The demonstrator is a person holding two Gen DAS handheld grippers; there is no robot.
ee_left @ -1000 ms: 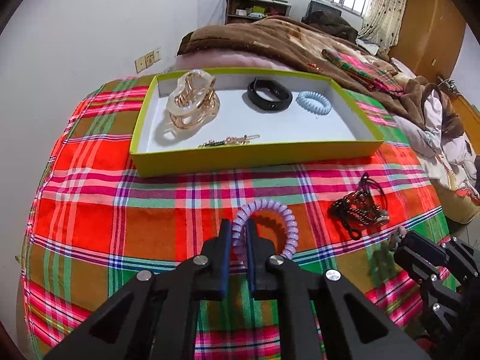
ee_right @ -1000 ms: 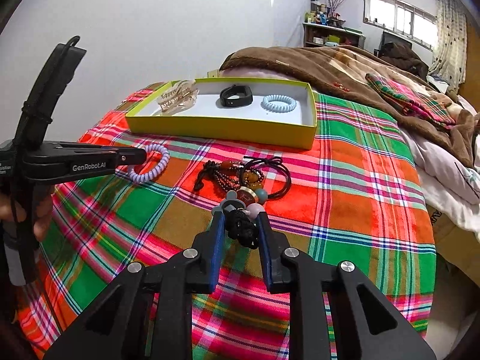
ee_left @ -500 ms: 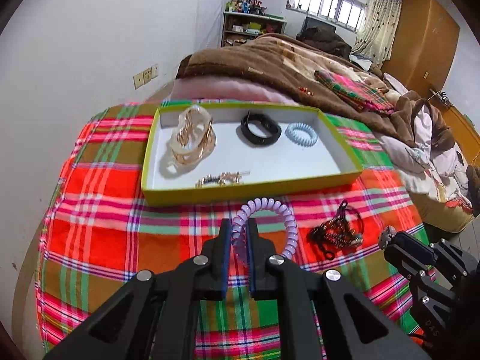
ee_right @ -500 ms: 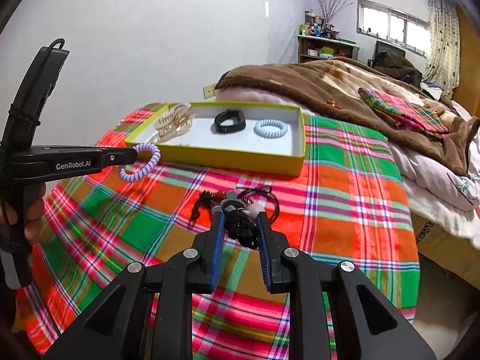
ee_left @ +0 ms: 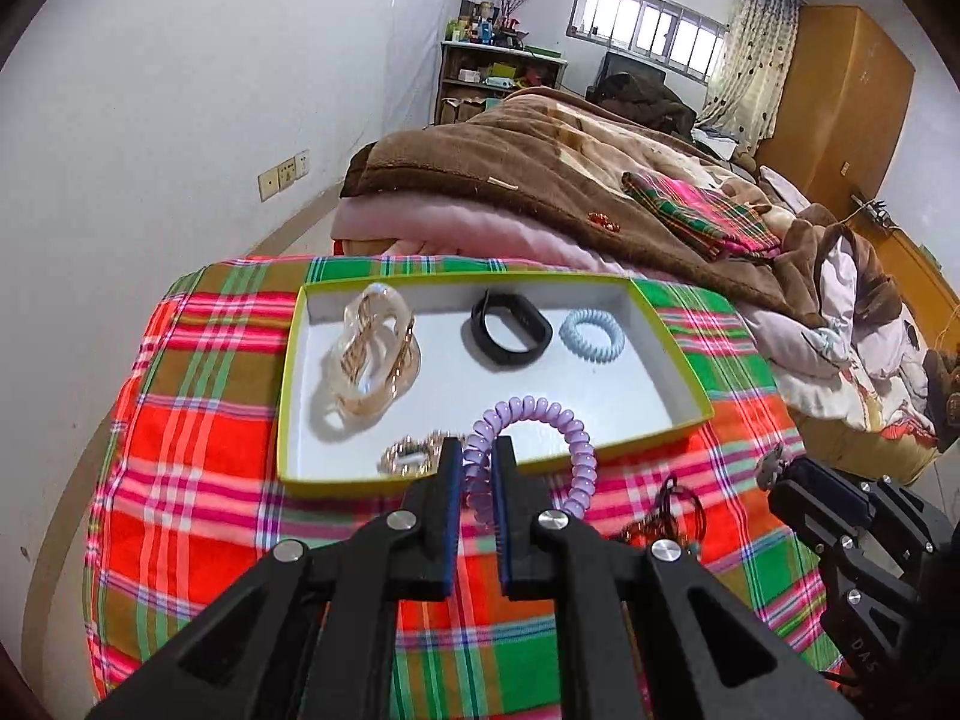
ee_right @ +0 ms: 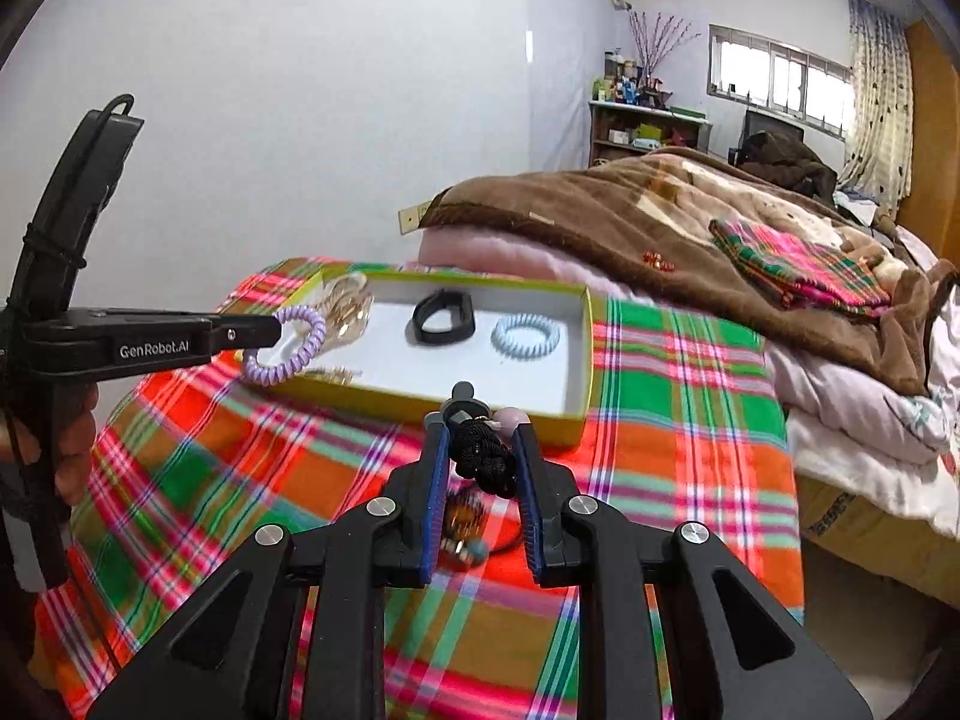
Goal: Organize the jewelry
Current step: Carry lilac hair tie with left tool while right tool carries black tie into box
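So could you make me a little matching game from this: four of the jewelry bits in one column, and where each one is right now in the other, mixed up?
Things:
1. purple spiral hair tie
2. black beaded bracelet
3. pale blue spiral hair tie
4. black wristband

Places:
A. in the yellow-green box, at its right end
B. pinched in the left gripper
C. in the box, middle of the far side
D. pinched in the right gripper

Pairs: 1-B, 2-D, 3-A, 4-C
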